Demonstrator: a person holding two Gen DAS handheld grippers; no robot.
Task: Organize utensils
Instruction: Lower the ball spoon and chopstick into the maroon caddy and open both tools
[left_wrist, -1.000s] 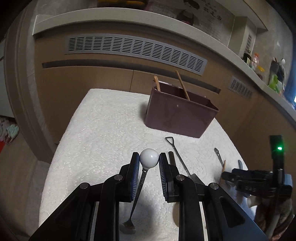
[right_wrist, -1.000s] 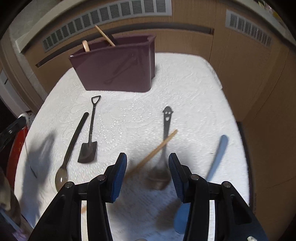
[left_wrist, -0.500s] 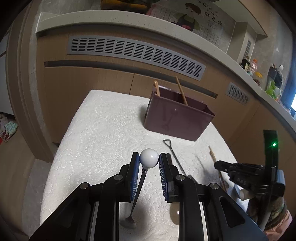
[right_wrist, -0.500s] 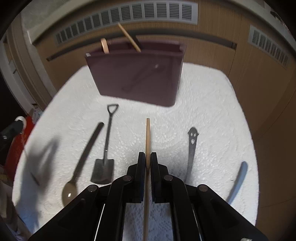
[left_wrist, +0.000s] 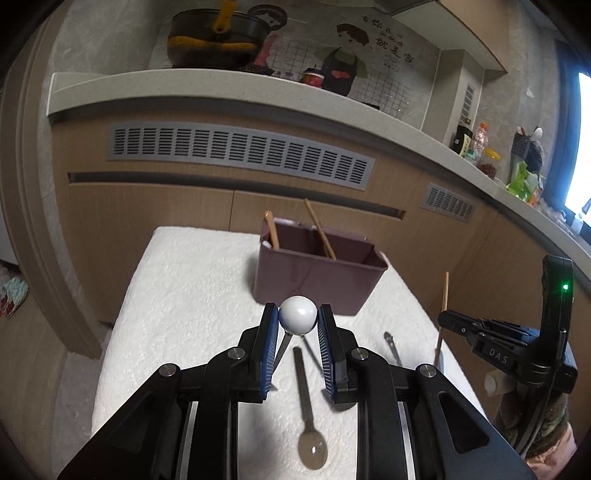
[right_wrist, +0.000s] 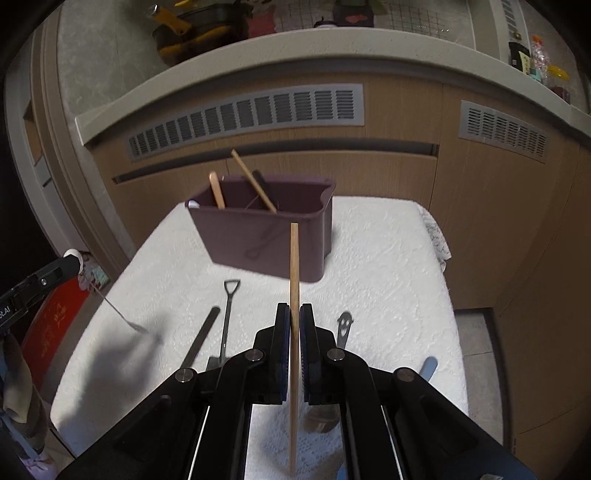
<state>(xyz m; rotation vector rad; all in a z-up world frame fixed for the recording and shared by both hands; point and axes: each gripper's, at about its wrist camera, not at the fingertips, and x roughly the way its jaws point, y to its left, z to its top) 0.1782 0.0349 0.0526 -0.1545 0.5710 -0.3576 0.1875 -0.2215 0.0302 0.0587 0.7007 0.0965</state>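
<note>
Kitchen cabinets behind a white-clothed table (right_wrist: 388, 258); maroon bin (right_wrist: 266, 240) at far centre, two sticks already inside; right gripper (right_wrist: 294, 325) clamps a chopstick (right_wrist: 294, 280) upright, likely for dropping in; left gripper (left_wrist: 297, 325) grips a ball-topped utensil (left_wrist: 297, 315); spoons remain near; open cloth around bin.

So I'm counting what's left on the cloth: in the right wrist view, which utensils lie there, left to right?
Flat dark handle → black shovel-shaped spoon → grey metal smiley-face handle → pale blue handle.
</note>
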